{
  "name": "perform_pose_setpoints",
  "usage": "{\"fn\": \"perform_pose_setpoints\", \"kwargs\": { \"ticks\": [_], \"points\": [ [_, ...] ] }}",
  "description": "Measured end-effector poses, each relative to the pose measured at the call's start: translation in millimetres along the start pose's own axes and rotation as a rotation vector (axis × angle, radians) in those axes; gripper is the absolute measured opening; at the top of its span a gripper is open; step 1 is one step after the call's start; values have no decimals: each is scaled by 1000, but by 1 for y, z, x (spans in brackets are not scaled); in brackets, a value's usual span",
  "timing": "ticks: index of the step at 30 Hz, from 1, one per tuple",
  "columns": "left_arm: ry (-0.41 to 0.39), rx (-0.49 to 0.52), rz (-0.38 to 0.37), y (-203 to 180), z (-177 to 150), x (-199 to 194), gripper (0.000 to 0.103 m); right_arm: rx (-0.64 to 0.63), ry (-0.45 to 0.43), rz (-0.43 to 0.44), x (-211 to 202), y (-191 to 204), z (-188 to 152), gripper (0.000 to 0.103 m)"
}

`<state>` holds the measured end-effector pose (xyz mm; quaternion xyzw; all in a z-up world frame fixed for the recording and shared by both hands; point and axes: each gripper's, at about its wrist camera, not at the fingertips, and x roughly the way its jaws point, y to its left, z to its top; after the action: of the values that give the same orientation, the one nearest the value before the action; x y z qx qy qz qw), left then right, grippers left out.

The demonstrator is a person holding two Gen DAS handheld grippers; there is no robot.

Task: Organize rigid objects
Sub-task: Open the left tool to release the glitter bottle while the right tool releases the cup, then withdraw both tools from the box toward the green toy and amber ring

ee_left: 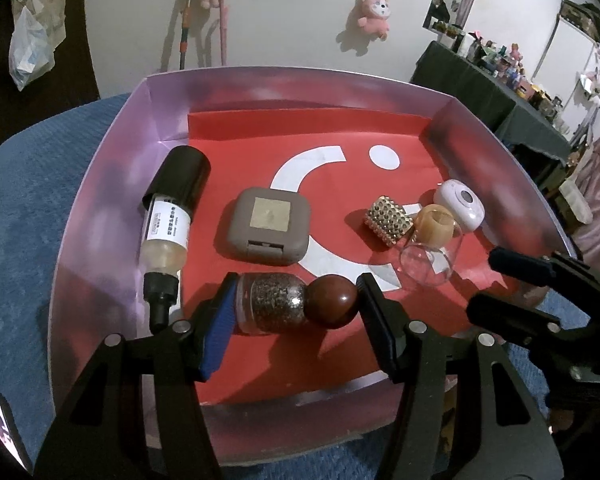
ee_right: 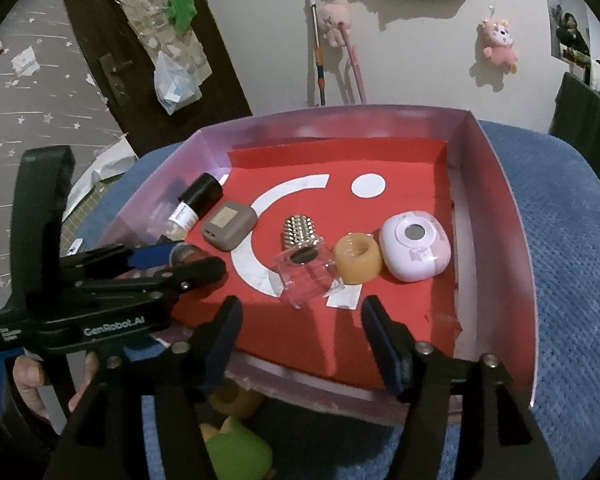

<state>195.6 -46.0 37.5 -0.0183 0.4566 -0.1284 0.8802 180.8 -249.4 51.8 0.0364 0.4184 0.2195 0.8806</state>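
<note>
Left gripper point(ee_left: 296, 312) fingers bracket the glitter bottle point(ee_left: 278, 304), not visibly pinching. Right gripper point(ee_right: 300, 340) spread, empty. Step: grasping; next, close squarely.

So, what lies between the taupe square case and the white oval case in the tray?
The studded gold cap and, nearer the white oval case, the amber ring lie between it and the taupe square case. The right wrist view shows this best.
</note>
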Motion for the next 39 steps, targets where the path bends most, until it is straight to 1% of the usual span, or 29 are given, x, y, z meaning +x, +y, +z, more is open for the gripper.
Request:
{"fn": "perform_pose_setpoints", "kwargs": {
  "ticks": [3, 7, 9, 10, 11, 13, 15, 17, 20, 22, 25, 26, 28, 30, 39],
  "points": [
    [-21, 9, 4, -2, -1, -6, 57, 1, -13, 8, -7, 2, -3, 68],
    [-61, 35, 24, -8, -2, -19, 57, -3, -34, 11, -16, 4, -5, 74],
    [-62, 46, 38, -10, -3, -21, 61, -3, -42, 12, -19, 4, -6, 74],
    [-64, 49, 43, -11, -4, -21, 68, -1, -45, 14, -21, 5, -7, 74],
    [-66, 52, 44, -12, -5, -22, 70, 0, -47, 16, -22, 4, -8, 74],
    [-67, 53, 41, -13, -7, -24, 70, 2, -52, 18, -25, 5, -10, 79],
    [-65, 55, 41, -15, -9, -25, 73, 1, -57, 21, -27, 6, -12, 81],
    [-69, 58, 41, -16, -10, -27, 80, 0, -61, 23, -30, 7, -14, 81],
    [-79, 60, 38, -17, -13, -31, 81, -4, -66, 25, -35, 9, -17, 82],
    [-84, 62, 36, -18, -14, -34, 83, -5, -72, 28, -37, 10, -19, 86],
    [-97, 69, 43, -19, -16, -38, 95, -8, -79, 34, -41, 12, -21, 90],
    [-103, 71, 48, -19, -17, -40, 97, -11, -80, 35, -42, 13, -22, 90],
    [-112, 70, 56, -19, -18, -43, 97, -17, -84, 34, -44, 15, -24, 94],
    [-116, 67, 54, -18, -19, -46, 97, -25, -89, 32, -47, 18, -26, 96],
    [-129, 72, 64, -18, -27, -57, 97, -42, -103, 17, -54, 28, -35, 99]
  ]
}}
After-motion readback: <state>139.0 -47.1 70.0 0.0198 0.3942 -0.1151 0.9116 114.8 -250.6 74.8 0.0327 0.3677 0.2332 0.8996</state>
